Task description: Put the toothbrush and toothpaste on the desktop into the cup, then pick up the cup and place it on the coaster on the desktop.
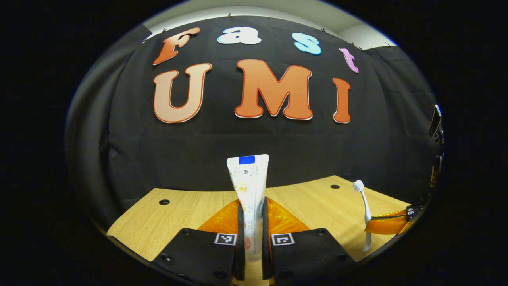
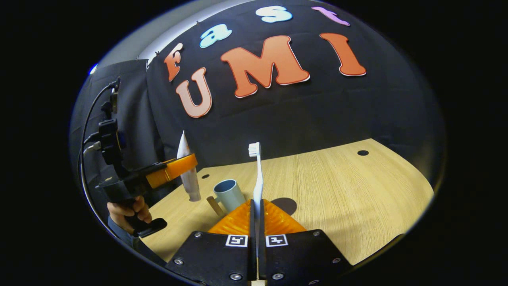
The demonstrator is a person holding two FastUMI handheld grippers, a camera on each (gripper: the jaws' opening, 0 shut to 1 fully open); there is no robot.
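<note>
Our left gripper [image 1: 251,238] clamps the toothpaste tube [image 1: 249,186], our right gripper [image 2: 256,234] the toothbrush [image 2: 258,178]; next we lower both into the cup [image 2: 229,194].

Booth interior: black cloth wall [image 1: 254,143] hangs behind a light wooden desktop [image 2: 337,186]; round dark holes [image 2: 362,153] lie in the desktop near the wall; a pale ceiling strip [image 1: 278,10] shows above the cloth.

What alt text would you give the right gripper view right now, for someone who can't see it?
The right gripper holds a white toothbrush upright, bristles up, above the wooden desktop. Just beyond stands a pale blue cup beside a dark round coaster; at left, the left gripper grips the toothpaste tube.
</note>
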